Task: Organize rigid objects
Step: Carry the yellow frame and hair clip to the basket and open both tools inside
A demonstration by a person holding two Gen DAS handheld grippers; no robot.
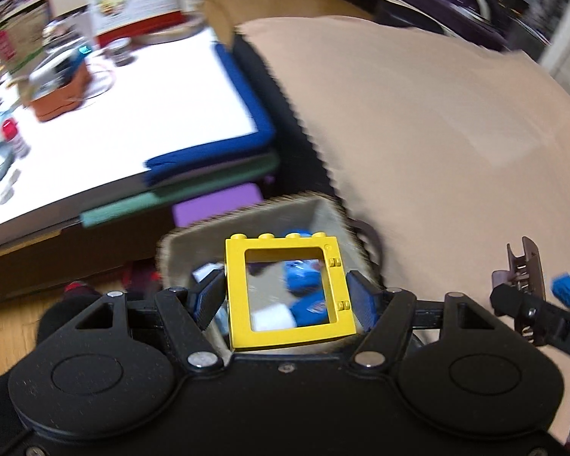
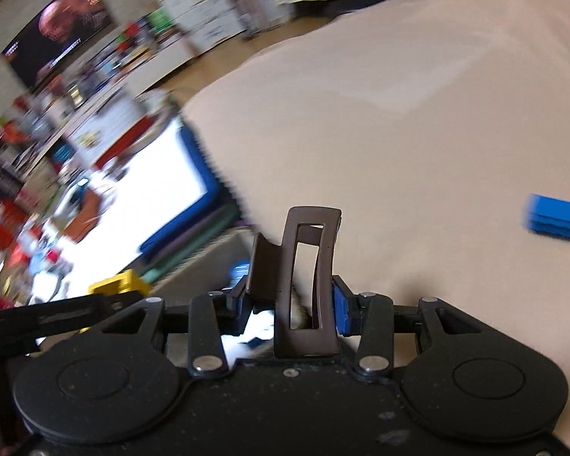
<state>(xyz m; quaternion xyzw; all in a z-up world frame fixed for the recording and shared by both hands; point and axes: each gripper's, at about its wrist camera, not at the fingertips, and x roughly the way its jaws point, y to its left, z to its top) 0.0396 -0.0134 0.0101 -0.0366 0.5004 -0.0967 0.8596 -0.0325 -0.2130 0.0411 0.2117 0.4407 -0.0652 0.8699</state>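
Yellow window-frame brick (image 1: 288, 288), brown hair clip (image 2: 307, 285), blue brick (image 2: 556, 222), beige cushion (image 1: 437, 133)

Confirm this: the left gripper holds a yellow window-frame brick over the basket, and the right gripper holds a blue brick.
Not quite. The right gripper is shut on a brown hair claw clip, as the right wrist view shows; the blue brick lies loose on the beige cover. The rest stands.

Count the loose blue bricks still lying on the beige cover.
1: a blue brick lies on the beige cover, off to the right of the right gripper. The view is blurred and partial, so others may be hidden.
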